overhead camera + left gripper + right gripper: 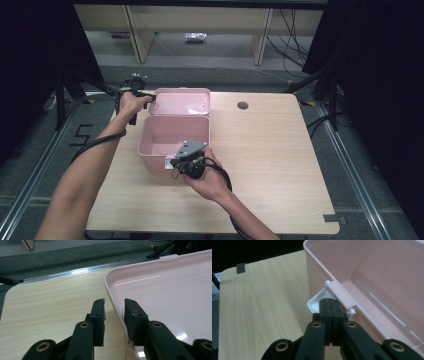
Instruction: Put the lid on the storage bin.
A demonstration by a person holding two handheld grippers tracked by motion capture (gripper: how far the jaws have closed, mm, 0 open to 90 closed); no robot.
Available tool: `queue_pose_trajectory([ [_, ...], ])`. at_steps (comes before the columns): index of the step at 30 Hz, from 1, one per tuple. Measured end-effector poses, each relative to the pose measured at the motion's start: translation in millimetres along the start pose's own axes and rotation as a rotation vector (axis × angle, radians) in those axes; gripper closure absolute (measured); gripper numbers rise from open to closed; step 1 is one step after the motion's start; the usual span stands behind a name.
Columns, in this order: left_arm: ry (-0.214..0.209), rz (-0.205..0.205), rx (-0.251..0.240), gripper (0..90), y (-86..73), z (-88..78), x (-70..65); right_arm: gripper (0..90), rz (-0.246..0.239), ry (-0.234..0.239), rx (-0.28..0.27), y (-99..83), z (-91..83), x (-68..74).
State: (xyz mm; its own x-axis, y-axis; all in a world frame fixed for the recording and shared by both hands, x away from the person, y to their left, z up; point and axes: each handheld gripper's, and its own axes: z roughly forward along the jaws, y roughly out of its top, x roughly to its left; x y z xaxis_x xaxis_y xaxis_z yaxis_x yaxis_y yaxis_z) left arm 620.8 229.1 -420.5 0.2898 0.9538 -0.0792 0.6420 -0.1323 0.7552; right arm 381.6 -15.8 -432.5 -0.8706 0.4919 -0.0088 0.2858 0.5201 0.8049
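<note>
- The pink box [172, 137] sits open on the tabletop [270, 150], its lid [182, 101] thrown back flat behind it.
- The right gripper [186, 159], jaws pressed together, rests at the white latch [318, 303] on the front wall, likely steadying the box.
- The left gripper [145, 97] straddles the lid's rim with jaws spread, probably readying a grip.
- The left gripper view shows the pads [98, 312] not yet pinching the rim.

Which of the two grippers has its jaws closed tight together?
The right gripper, down at the white latch on the pink box's front. The left gripper has a gap between its jaws, straddling the lid's rim.
</note>
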Motion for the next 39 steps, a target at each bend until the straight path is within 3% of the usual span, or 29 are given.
queue_pose_trajectory([
  [2,-0.005,0.004,0.019,70.1,0.3,0.2,0.4,90.0,0.016,0.004,0.002,0.0,-0.1,0.9],
  [13,-0.001,0.004,0.037,74.5,2.5,5.1,-2.7,90.0,-0.001,0.001,-0.001,-0.1,0.0,0.1],
  [14,-0.002,0.014,0.057,74.6,3.3,4.5,-2.6,90.0,-0.002,0.000,0.000,-0.2,0.0,0.1],
  [23,0.006,0.025,0.059,76.8,4.4,6.6,-5.0,90.0,-0.004,0.001,0.003,-0.1,-0.4,-0.2],
  [31,0.004,-0.014,0.084,80.2,9.3,1.5,-5.6,90.0,0.000,0.001,-0.005,-0.6,0.2,0.0],
  [35,0.018,0.000,0.082,84.5,14.8,-4.0,-8.1,90.0,-0.006,0.003,0.006,-0.1,-0.5,0.1],
  [39,0.028,-0.023,0.100,86.3,16.6,-4.8,-8.6,90.0,-0.010,0.001,0.008,0.0,-0.6,0.3],
])
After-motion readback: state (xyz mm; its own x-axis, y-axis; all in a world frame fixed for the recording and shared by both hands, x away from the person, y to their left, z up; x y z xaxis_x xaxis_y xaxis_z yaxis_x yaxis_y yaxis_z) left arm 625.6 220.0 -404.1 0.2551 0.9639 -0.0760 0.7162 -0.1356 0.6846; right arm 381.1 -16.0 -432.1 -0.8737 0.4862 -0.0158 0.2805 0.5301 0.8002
